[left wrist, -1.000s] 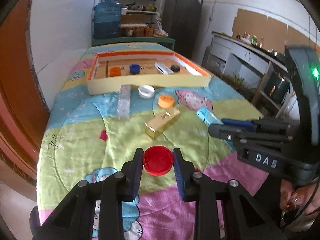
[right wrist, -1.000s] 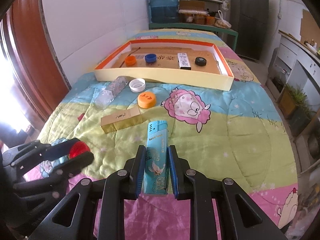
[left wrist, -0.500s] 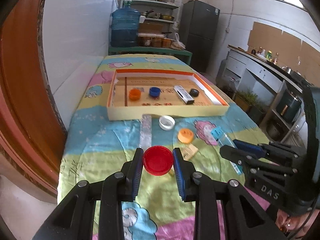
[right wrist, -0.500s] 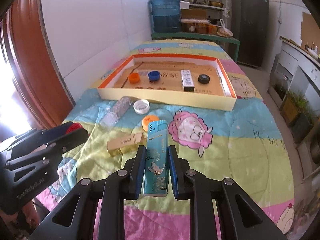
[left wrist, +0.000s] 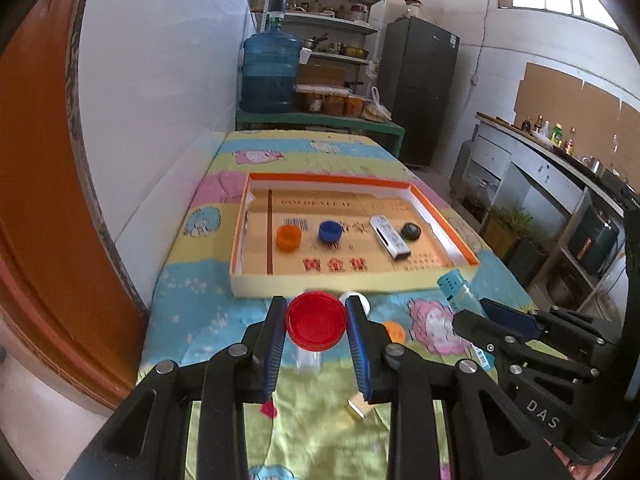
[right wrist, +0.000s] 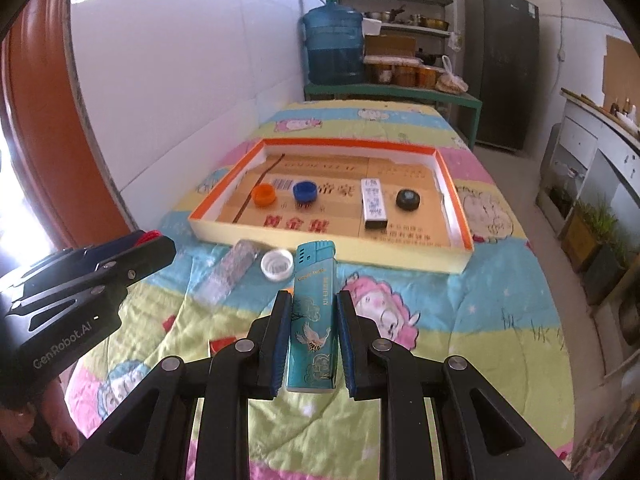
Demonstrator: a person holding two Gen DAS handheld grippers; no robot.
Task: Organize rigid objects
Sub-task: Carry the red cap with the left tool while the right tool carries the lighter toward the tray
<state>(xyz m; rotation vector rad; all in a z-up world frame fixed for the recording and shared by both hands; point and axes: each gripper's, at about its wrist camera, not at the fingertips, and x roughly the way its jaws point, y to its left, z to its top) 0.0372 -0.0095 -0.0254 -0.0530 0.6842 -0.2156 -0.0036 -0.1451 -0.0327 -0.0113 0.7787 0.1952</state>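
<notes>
Kitchen-like room: white wall left, dark fridge far, blue water jug on a green bench, shelves behind it. Desk covered in a colourful cartoon quilt. Far-centre on it sits a shallow box tray with orange rim and cream walls. Inside the tray, left to right: orange cap, blue cap, white oblong box, black cap, all apart from each other.

Left gripper clamps a red cap between its blue pads, held above the quilt just near of the tray's near wall. Right gripper clamps a teal lighter upright-lengthwise between its pads, top end pointing toward the tray, also off the quilt.

On the quilt near the tray's near wall: clear plastic block left, white cap just right of it, touching or not unclear. Loose orange cap mostly hidden behind the left gripper finger. Gold box corner peeks under the same finger. Small red patch on quilt beside the right gripper, can't tell what.
</notes>
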